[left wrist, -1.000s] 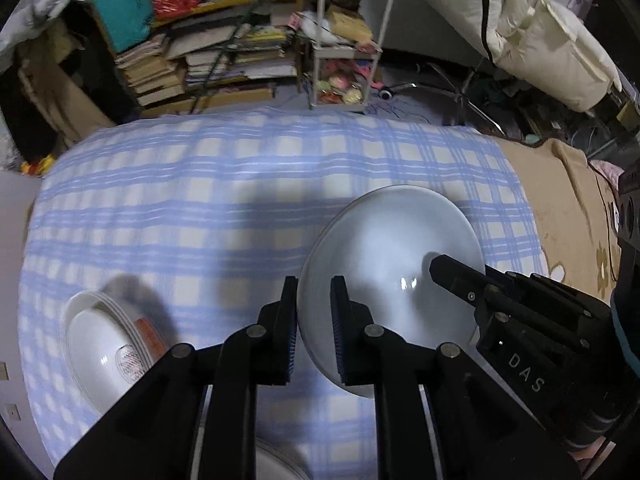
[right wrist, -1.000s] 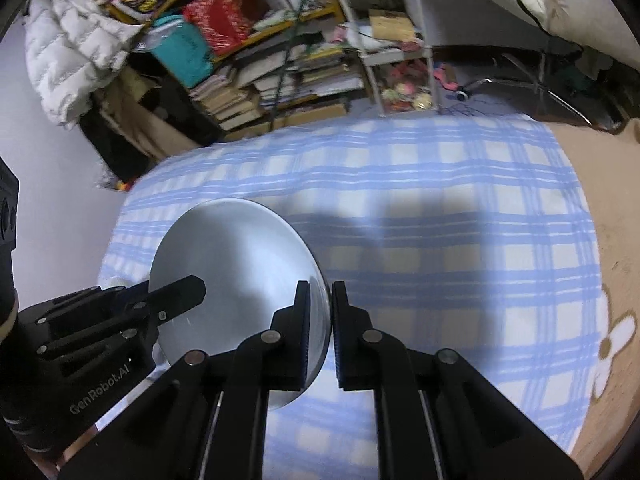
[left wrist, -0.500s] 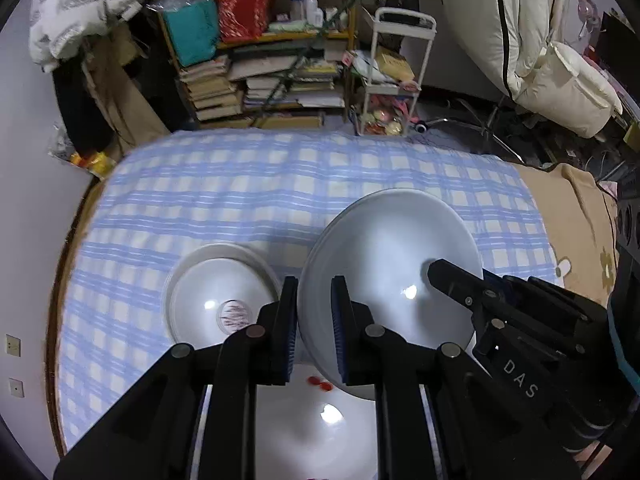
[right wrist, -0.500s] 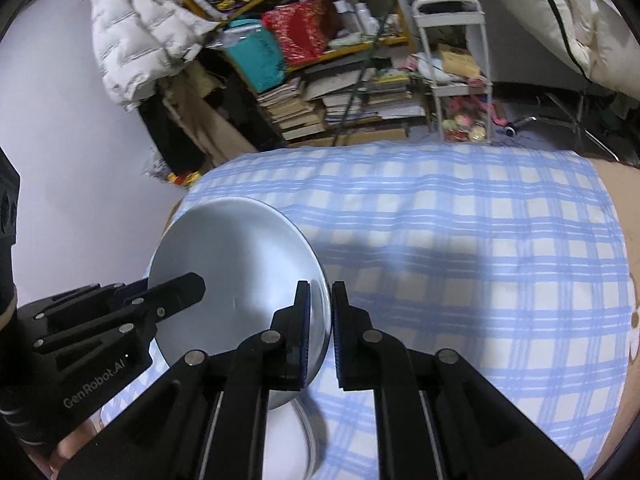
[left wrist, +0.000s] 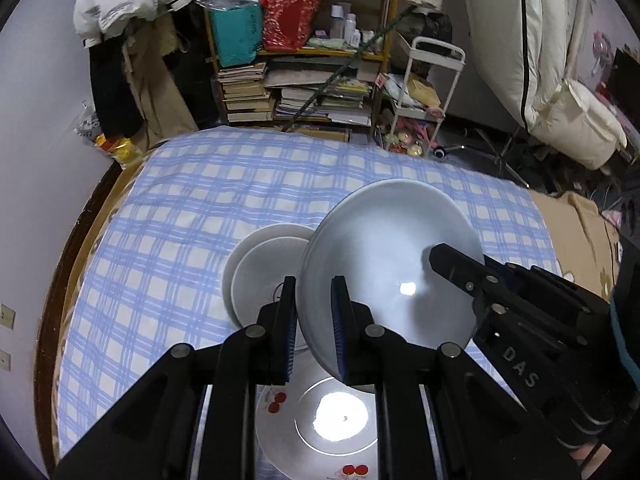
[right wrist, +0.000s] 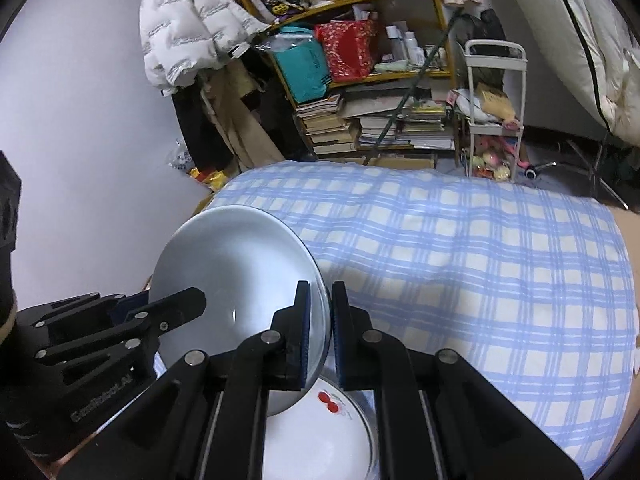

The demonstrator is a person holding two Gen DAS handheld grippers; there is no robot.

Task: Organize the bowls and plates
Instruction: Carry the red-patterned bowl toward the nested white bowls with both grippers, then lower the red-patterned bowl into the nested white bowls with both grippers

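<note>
A large plain white plate [left wrist: 384, 256] hangs tilted above the blue checked cloth [left wrist: 192, 208]. My left gripper [left wrist: 314, 320] is shut on its left rim. My right gripper [right wrist: 320, 320] is shut on the opposite rim of the same plate [right wrist: 232, 264]. Below the plate, two stacked white bowls [left wrist: 260, 272] rest on the cloth. Nearer to me lies a white plate with red cherry prints [left wrist: 332, 424], partly hidden by my left gripper's fingers. The same cherry plate [right wrist: 316, 440] lies under the right gripper.
The cloth's wooden edge [left wrist: 52, 320] curves along the left, beside a pale wall. Beyond the far edge stand a cluttered bookshelf [left wrist: 304, 64] and a white cart [left wrist: 424, 96]. A tan blanket [left wrist: 576, 224] covers the right side.
Both grippers have carried the plate up and leftward over the cloth. The stacked bowls slid towards the middle of the left wrist view, and the cherry plate came into view beneath.
</note>
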